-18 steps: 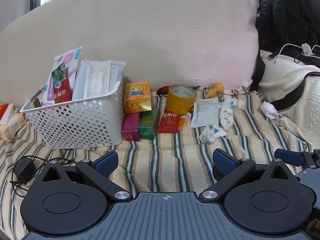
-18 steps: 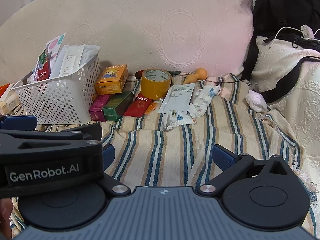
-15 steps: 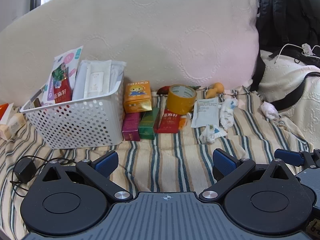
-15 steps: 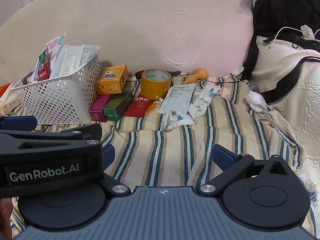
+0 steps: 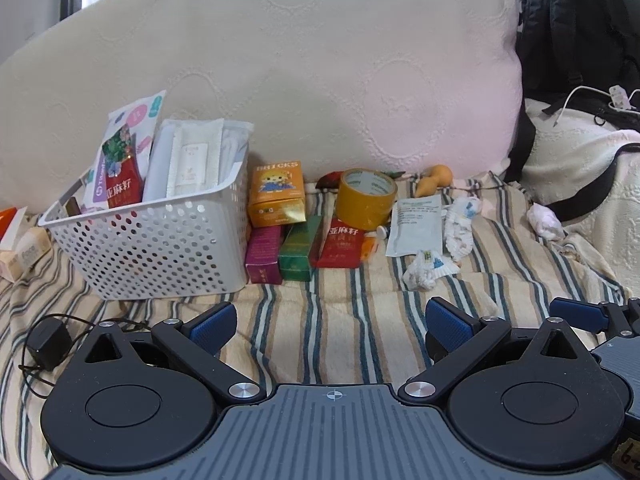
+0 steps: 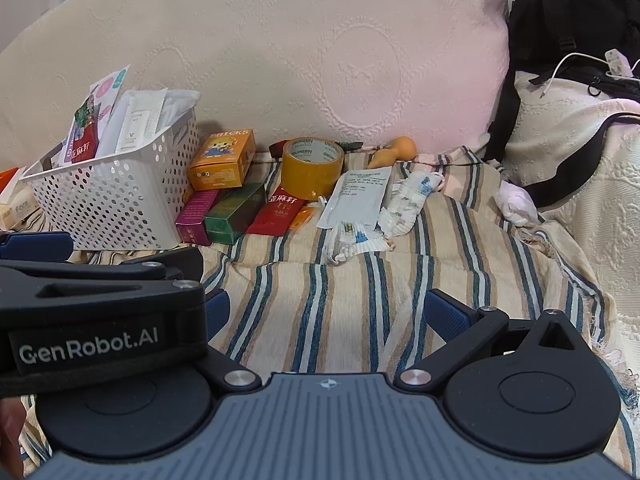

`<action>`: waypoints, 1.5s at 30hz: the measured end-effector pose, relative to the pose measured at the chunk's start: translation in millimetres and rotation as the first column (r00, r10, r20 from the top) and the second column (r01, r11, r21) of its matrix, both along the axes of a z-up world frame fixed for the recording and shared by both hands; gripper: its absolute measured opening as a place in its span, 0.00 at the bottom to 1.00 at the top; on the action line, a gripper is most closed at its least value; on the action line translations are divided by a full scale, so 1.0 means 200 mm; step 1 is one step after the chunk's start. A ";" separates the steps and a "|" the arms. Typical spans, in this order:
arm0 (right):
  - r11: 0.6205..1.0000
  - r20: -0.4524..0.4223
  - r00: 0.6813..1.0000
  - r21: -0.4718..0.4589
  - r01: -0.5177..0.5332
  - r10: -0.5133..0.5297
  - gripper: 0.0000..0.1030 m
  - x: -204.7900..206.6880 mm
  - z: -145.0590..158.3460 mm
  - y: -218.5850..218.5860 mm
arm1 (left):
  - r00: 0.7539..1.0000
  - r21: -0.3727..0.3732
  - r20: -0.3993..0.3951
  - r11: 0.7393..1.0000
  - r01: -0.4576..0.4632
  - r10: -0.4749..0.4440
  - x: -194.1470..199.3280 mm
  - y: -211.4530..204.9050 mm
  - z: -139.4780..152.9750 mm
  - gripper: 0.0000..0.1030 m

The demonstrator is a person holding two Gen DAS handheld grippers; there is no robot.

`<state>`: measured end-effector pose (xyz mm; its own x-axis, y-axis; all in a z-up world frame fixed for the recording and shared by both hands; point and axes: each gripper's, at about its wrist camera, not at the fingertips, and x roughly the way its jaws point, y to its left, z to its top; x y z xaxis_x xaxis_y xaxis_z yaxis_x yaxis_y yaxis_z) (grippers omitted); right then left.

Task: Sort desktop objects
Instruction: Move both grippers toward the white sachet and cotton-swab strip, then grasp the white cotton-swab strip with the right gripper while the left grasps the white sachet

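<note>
Both tongs are being held wide apart and empty: the left tongs (image 5: 327, 326) and the right tongs (image 6: 326, 314) are being hovered side by side over bare striped blanket (image 5: 344, 320), well short of the clutter, with nothing between their blue pads (image 5: 212, 326). The step in hand is judged to be the choice and approach of a first thing, since nothing is being gripped yet. The loose things are being kept in a row further back, against the big cushion (image 5: 320, 80): an orange box (image 5: 276, 194) is being propped on a purple box (image 5: 263, 254) and a green box (image 5: 298, 252), with a red packet (image 5: 340, 242) beside them, a roll of tape (image 5: 366, 198) behind, then a white sachet (image 5: 416, 224) and crumpled wrappers (image 5: 426, 270) to the right. The white basket (image 5: 152, 248), already partly filled with packets, is being kept at the left, touching or just beside the purple box. A good pick is likely to be made by taking the orange box first, as it is lying on top, so the boxes beneath are not being dragged. The left tongs are probably better placed for the boxes beside the basket, and the right tongs for the tape and wrappers. The flat sachet is likely to need a low, slanted approach at one edge, since the soft blanket may be pinched with it.
</note>
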<state>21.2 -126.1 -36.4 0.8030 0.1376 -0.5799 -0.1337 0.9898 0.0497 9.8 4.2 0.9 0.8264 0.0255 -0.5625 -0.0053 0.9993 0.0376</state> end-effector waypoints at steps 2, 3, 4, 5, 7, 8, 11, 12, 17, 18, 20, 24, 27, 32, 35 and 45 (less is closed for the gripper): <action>1.000 0.006 1.000 0.002 -0.002 0.002 1.00 0.02 -0.01 0.00 | 1.000 -0.003 0.007 1.000 0.003 -0.003 0.01 0.00 -0.01 1.00; 1.000 0.015 1.000 0.006 -0.004 0.004 1.00 0.02 -0.01 0.00 | 1.000 -0.010 0.008 1.000 0.004 -0.004 0.02 0.01 -0.01 1.00; 1.000 0.025 1.000 0.011 -0.010 0.009 1.00 0.03 -0.02 -0.01 | 1.000 -0.018 0.001 1.000 0.003 -0.003 0.04 0.01 -0.03 1.00; 1.000 0.026 1.000 0.007 -0.011 0.011 1.00 0.03 -0.03 -0.01 | 1.000 -0.025 -0.008 1.000 0.002 -0.002 0.05 0.02 -0.05 1.00; 1.000 0.013 1.000 -0.012 -0.004 0.004 1.00 0.07 -0.07 -0.01 | 1.000 -0.037 -0.030 0.999 0.010 -0.011 0.09 0.03 -0.09 1.00; 1.000 0.011 1.000 -0.018 -0.002 0.003 1.00 0.09 -0.10 -0.02 | 0.999 -0.042 -0.035 0.999 0.017 -0.019 0.12 0.03 -0.10 1.00; 1.000 -0.005 1.000 -0.011 0.024 -0.024 1.00 0.18 -0.16 -0.05 | 0.999 -0.024 -0.046 1.000 0.018 -0.019 0.22 0.02 -0.15 1.00; 1.000 -0.012 1.000 -0.009 0.027 -0.027 1.00 0.21 -0.18 -0.06 | 0.999 -0.020 -0.048 1.000 0.020 -0.020 0.26 0.02 -0.16 1.00; 0.997 -0.010 0.999 -0.061 0.044 -0.045 1.00 0.42 -0.22 -0.10 | 0.998 -0.017 -0.036 0.999 0.043 -0.044 0.47 -0.03 -0.17 1.00; 0.996 -0.009 0.999 -0.069 0.048 -0.048 1.00 0.45 -0.23 -0.11 | 0.998 -0.019 -0.033 0.999 0.050 -0.051 0.51 -0.04 -0.17 1.00; 0.997 -0.008 0.999 -0.067 0.046 -0.047 1.00 0.53 -0.25 -0.14 | 0.998 -0.027 -0.034 0.998 0.061 -0.062 0.59 -0.05 -0.20 1.00; 1.000 -0.056 0.998 -0.014 0.002 -0.003 1.00 0.67 -0.32 -0.19 | 0.992 -0.047 -0.059 0.993 0.105 -0.108 0.76 -0.10 -0.28 1.00; 1.000 -0.082 0.997 -0.031 -0.001 -0.002 1.00 0.76 -0.36 -0.20 | 0.988 -0.041 -0.077 0.991 0.128 -0.131 0.88 -0.13 -0.36 0.97; 1.000 -0.124 0.992 0.026 -0.005 0.008 1.00 0.87 -0.39 -0.23 | 0.979 -0.108 -0.111 0.982 0.158 -0.170 1.03 -0.13 -0.45 0.90; 1.000 -0.124 0.992 0.023 -0.001 0.004 1.00 0.90 -0.39 -0.23 | 0.982 -0.107 -0.106 0.984 0.145 -0.157 1.10 -0.14 -0.48 0.87; 0.998 -0.115 0.993 0.066 0.018 -0.010 0.88 0.93 -0.41 -0.28 | 0.983 -0.127 -0.107 0.982 0.139 -0.153 1.23 -0.17 -0.58 0.79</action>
